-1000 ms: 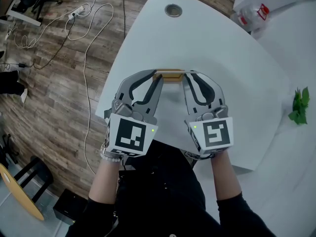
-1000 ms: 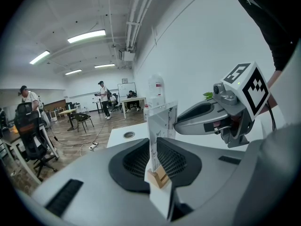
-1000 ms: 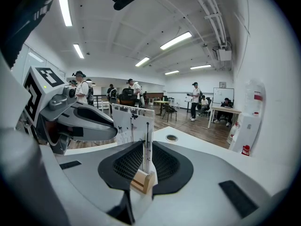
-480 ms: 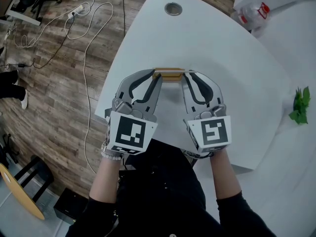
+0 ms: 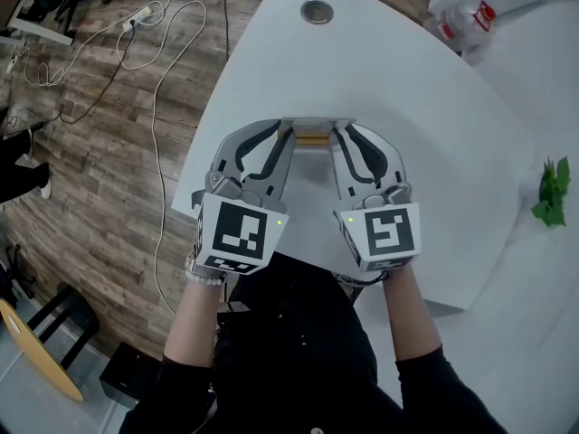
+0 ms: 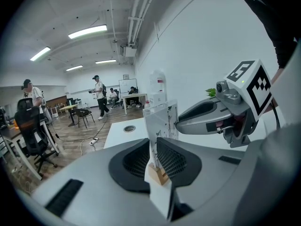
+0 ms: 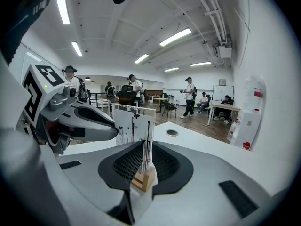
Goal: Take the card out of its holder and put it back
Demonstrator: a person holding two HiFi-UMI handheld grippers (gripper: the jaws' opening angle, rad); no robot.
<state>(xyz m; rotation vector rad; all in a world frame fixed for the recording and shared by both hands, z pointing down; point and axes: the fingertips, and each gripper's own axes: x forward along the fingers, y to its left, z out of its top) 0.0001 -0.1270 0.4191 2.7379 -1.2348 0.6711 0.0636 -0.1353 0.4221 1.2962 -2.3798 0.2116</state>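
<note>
Head view: the wooden holder (image 5: 313,139) sits above the white table (image 5: 425,107), spanned by both tools. The left gripper (image 5: 284,136) meets its left end and the right gripper (image 5: 342,136) its right end. The card (image 5: 317,122) shows as a pale strip just beyond the holder.

Left gripper view: the jaws are pinched almost together on the card (image 6: 162,121) that stands up from the holder (image 6: 159,175) wedged low between them.

Right gripper view: the jaws are likewise clamped narrow on the card's (image 7: 134,124) other edge, directly above the holder (image 7: 143,181).
</note>
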